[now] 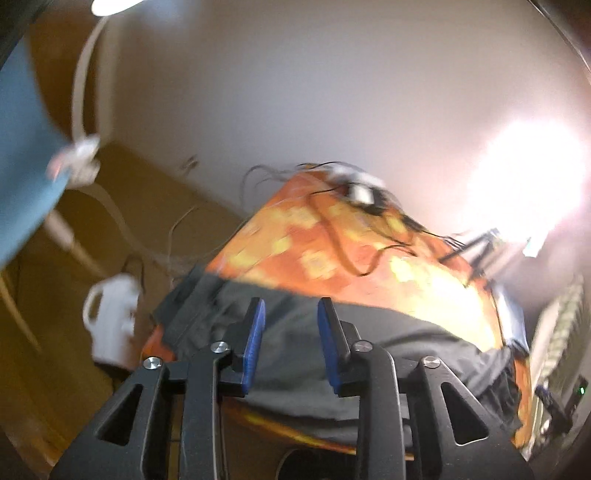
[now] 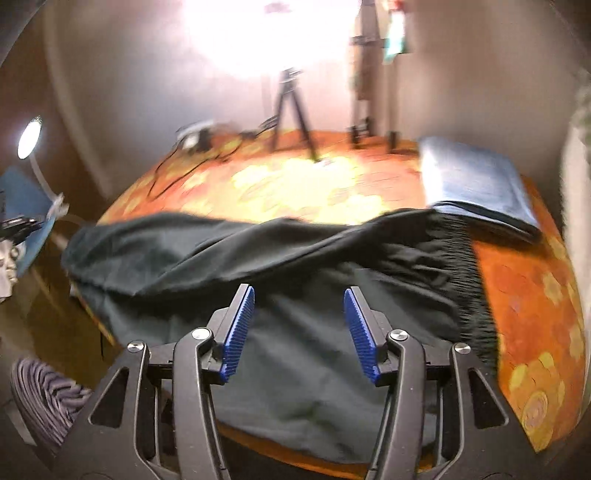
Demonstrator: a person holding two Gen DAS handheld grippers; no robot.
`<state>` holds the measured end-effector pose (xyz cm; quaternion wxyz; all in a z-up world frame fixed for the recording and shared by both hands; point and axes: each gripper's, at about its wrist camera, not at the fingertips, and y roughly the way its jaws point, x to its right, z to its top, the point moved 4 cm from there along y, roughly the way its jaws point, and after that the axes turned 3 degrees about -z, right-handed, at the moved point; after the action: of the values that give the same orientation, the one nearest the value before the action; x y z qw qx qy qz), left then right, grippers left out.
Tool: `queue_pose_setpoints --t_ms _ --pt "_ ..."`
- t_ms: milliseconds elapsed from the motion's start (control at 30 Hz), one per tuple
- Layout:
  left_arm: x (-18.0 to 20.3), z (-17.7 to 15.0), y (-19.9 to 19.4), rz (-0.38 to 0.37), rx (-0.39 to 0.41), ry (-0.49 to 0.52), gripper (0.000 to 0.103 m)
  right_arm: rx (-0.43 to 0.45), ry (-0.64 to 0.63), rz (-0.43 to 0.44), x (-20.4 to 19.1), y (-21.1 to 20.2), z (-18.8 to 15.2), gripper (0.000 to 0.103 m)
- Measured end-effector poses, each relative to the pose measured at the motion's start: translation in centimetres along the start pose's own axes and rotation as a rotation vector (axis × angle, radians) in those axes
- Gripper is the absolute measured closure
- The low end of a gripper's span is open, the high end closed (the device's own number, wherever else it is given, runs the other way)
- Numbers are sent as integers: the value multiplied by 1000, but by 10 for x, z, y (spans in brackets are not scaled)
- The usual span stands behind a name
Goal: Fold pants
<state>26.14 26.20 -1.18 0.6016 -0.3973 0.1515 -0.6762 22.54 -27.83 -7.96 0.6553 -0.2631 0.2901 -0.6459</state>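
Pants (image 2: 280,266), dark, lie rumpled across the orange bedspread (image 2: 528,295); left gripper (image 1: 291,314) and right gripper (image 2: 299,306) hover above, jaws spread, pinching nothing.

Motion-blurred fisheye views, blown-out lamp glare (image 2: 266,33), dim warm room, dark curved edges

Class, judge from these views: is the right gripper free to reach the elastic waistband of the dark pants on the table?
Probably yes. The right gripper is open and empty above the pants, and the waistband lies uncovered to its right; nothing lies between them.
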Motion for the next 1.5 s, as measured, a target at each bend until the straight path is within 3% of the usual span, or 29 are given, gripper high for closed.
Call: queue_pose_setpoints --t_ms 167,233,333,467,667,900,1133,1200,1333,1500 --pt "90 54 -32 -26 37 176 72 45 112 -40 45 -8 5 48" --pt "120 61 -36 -60 41 207 66 52 142 -55 58 -7 7 48" --pt "165 56 -29 -114 24 263 65 61 198 -73 82 -5 8 48" --pt "216 25 2 -190 -41 321 65 57 258 -78 106 -2 11 48" --pt "301 -44 67 -373 -187 345 65 59 327 -74 138 4 17 48" --pt "393 -127 140 -485 -338 410 56 29 430 -30 171 13 10 48" --pt "480 -198 198 -471 -439 572 53 2 437 -13 169 18 11 47" --pt "501 -210 216 -468 -455 589 52 5 431 -15 167 17 14 42" --pt "524 -220 239 -418 -432 645 49 11 467 -7 172 14 14 39" --pt "531 -223 267 -362 -421 637 49 21 515 -11 184 11 12 39"
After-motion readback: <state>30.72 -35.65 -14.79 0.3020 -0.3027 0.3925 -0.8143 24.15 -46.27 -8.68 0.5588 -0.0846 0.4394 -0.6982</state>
